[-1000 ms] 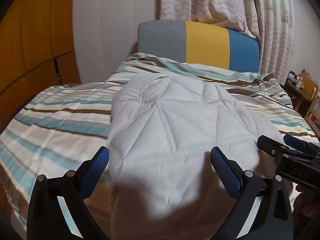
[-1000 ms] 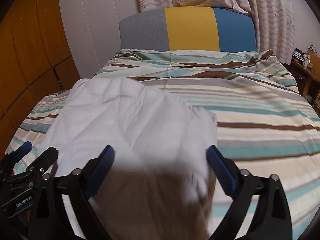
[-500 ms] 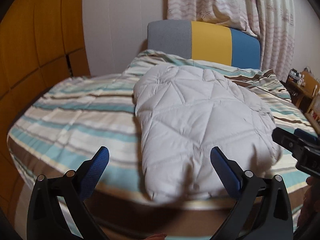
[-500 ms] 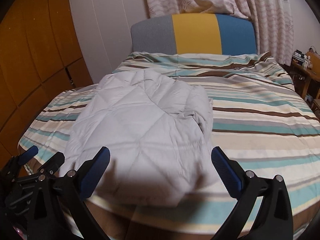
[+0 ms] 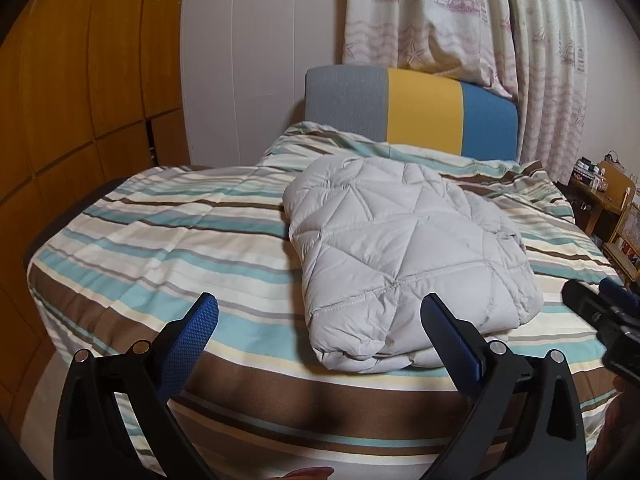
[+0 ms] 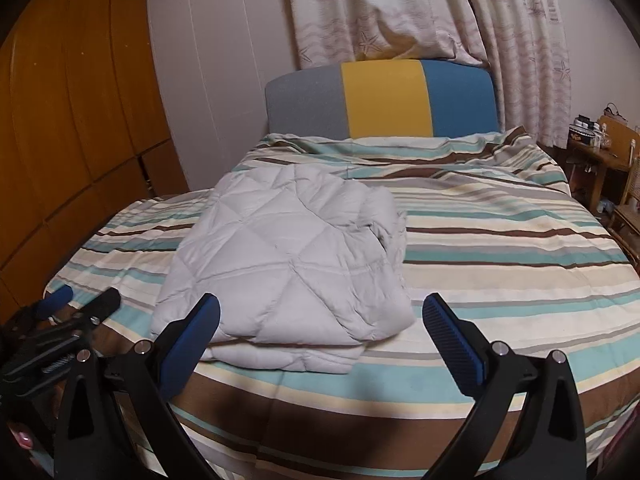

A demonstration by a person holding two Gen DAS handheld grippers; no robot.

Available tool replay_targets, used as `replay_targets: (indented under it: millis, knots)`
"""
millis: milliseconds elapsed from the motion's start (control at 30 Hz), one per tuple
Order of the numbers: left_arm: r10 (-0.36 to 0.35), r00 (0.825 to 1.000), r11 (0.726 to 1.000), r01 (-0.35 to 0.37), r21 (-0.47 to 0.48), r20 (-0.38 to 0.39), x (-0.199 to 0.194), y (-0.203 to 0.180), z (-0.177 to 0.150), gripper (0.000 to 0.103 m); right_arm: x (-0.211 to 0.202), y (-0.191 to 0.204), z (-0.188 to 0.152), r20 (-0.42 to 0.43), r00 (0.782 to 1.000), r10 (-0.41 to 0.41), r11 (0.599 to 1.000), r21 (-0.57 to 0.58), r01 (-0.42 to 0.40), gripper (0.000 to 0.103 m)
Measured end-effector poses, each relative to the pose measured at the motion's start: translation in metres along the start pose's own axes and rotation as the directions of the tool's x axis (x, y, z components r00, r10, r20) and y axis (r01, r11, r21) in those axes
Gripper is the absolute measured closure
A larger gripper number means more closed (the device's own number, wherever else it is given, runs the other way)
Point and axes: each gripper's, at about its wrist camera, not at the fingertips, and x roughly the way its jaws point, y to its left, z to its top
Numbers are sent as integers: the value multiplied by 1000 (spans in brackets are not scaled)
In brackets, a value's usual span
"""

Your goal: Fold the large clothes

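Observation:
A pale grey quilted garment point(image 5: 404, 248) lies folded into a thick bundle near the foot edge of the striped bed point(image 5: 160, 248). In the right wrist view the same quilted garment point(image 6: 288, 264) sits left of centre on the striped bed point(image 6: 520, 264). My left gripper point(image 5: 320, 320) is open, held back from the bed edge, with nothing between its blue pads. My right gripper point(image 6: 322, 322) is also open and empty, just short of the bundle's near edge. The right gripper point(image 5: 600, 316) shows at the far right of the left wrist view; the left gripper point(image 6: 72, 308) shows at the far left of the right wrist view.
A grey, yellow and blue headboard point(image 6: 384, 100) stands at the far end, patterned curtains point(image 6: 420, 12) behind it. Wooden cabinet doors point(image 5: 80, 100) line the left wall. A wooden side table point(image 6: 600, 160) with small items stands at the right.
Both grippers have pulled back from over the garment to beyond the bed's foot edge. The bundle now lies free on the bed, seen whole.

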Motion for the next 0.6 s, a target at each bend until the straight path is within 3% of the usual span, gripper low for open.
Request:
replay_targets:
  millis: [600]
  knots:
    - [-39,999,999,39,-10,1,-5,-4,0,3,-4,-7,-2,-16,1000,27,999,30,-27,2]
